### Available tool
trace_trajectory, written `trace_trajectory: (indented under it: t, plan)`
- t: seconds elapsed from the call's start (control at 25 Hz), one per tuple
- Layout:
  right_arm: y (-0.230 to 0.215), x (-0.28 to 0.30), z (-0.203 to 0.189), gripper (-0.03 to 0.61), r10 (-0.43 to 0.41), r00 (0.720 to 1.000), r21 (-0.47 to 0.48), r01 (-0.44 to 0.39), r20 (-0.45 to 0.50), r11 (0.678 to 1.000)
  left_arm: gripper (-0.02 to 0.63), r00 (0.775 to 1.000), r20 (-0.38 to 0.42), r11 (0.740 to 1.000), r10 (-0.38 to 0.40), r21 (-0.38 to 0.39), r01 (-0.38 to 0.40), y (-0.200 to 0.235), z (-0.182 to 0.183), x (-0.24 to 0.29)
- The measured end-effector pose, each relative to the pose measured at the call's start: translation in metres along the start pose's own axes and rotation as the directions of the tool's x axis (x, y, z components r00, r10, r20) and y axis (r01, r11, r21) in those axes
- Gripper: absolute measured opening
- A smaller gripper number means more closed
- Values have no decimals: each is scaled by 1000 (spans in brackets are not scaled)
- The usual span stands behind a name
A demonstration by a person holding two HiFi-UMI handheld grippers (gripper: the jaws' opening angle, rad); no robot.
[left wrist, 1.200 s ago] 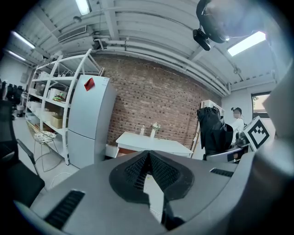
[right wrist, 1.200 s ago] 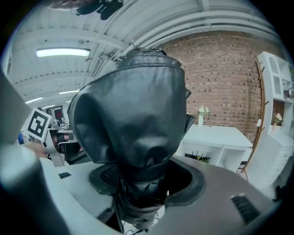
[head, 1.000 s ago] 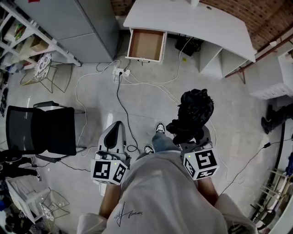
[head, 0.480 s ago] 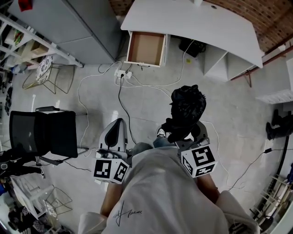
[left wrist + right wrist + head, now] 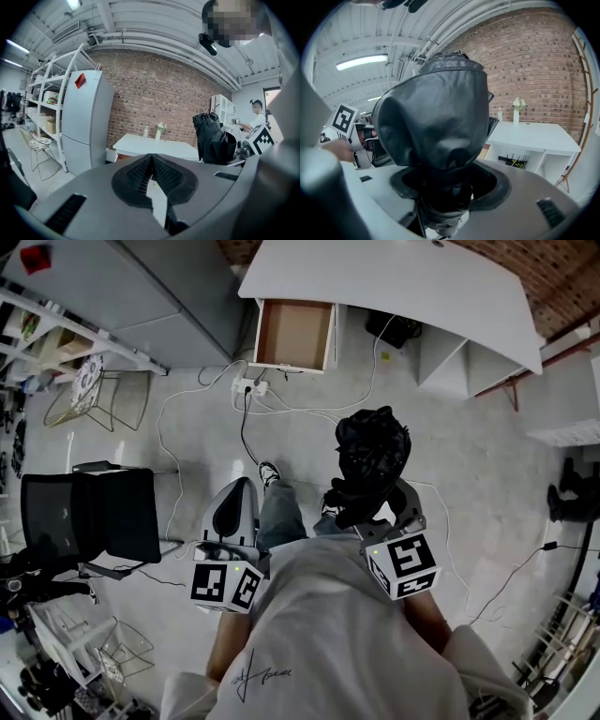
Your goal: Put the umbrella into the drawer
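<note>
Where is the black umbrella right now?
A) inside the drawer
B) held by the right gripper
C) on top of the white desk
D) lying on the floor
B: the right gripper has its jaws shut on the folded umbrella, which sticks up from them, while the open drawer shows only its bare bottom.

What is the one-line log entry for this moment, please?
stage: umbrella held, not in drawer yet | right gripper: shut on umbrella | left gripper: shut, empty | drawer: open
</note>
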State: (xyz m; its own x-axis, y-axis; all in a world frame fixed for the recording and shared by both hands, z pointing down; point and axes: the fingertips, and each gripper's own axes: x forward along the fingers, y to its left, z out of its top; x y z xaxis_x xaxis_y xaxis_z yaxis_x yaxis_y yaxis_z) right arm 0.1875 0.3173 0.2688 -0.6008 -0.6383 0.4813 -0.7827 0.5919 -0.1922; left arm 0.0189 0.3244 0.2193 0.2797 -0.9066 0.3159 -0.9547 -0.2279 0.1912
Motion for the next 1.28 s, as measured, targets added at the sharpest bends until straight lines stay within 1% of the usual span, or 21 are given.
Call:
trace_trajectory:
  t: [0.2,0.4,0.56,0.72,0.84,1.28]
  plan:
    - [-7,17,14,264,-12,1000,3,12,10,1000,17,1000,-2,1000,-19,4,19,11,9,20]
    - [-9,23,25,264,-35,999,-2,35,31,999,17,999,14,999,-35,14,35,20,18,28]
    - [-8,28,30,264,-50,998,-1,50,30,999,17,999,14,999,-47,14,47,28,23,34]
    - [-7,70,48,264,-57,998,5,57,13,998,17,998,5,998,-63,8,63,64,36,63]
    - [-4,91,59,264,-68,998,7,68,8,998,17,997,-2,997,-78,5,78,85,44,76]
    - [13,167,100,263,-108,994,24,109,-30,994,17,985,-32,985,-169,16,170,156,79,124]
